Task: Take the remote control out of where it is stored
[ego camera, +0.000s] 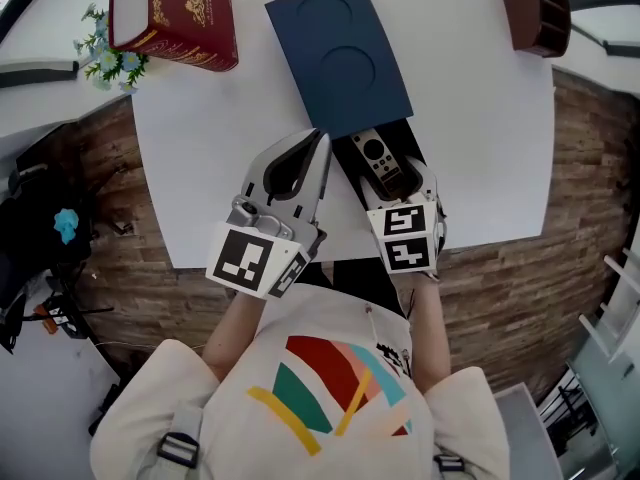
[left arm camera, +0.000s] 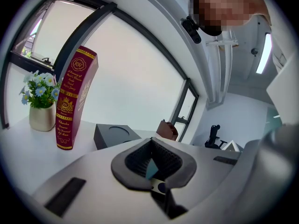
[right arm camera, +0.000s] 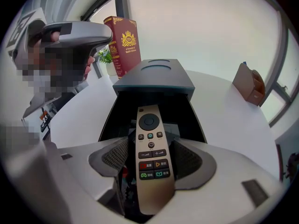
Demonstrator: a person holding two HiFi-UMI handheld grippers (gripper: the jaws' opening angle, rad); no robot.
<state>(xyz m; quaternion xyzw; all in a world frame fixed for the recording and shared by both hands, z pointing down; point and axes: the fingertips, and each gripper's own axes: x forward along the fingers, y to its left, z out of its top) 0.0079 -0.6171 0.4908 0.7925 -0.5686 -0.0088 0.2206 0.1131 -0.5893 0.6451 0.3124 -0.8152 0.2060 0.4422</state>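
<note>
A dark blue box [ego camera: 335, 48] lies on the white table [ego camera: 200, 168], and its black inner tray [ego camera: 408, 143] is slid out towards me. The gold remote control [ego camera: 378, 158] lies lengthwise over the tray's near end, buttons up. My right gripper [ego camera: 388, 183] is shut on the remote's near half. In the right gripper view the remote [right arm camera: 150, 148] sits between the pads [right arm camera: 117, 158], with the tray [right arm camera: 120, 118] and box [right arm camera: 154, 76] beyond. My left gripper [ego camera: 320, 140] hovers just left of the tray, shut and holding nothing, its tips by the box's near corner.
A red book [ego camera: 175, 13] stands at the table's back left beside a small vase of flowers [ego camera: 105, 60]. A brown holder [ego camera: 535, 13] sits at the back right. The table's near edge runs just under both grippers, with brick-patterned floor either side.
</note>
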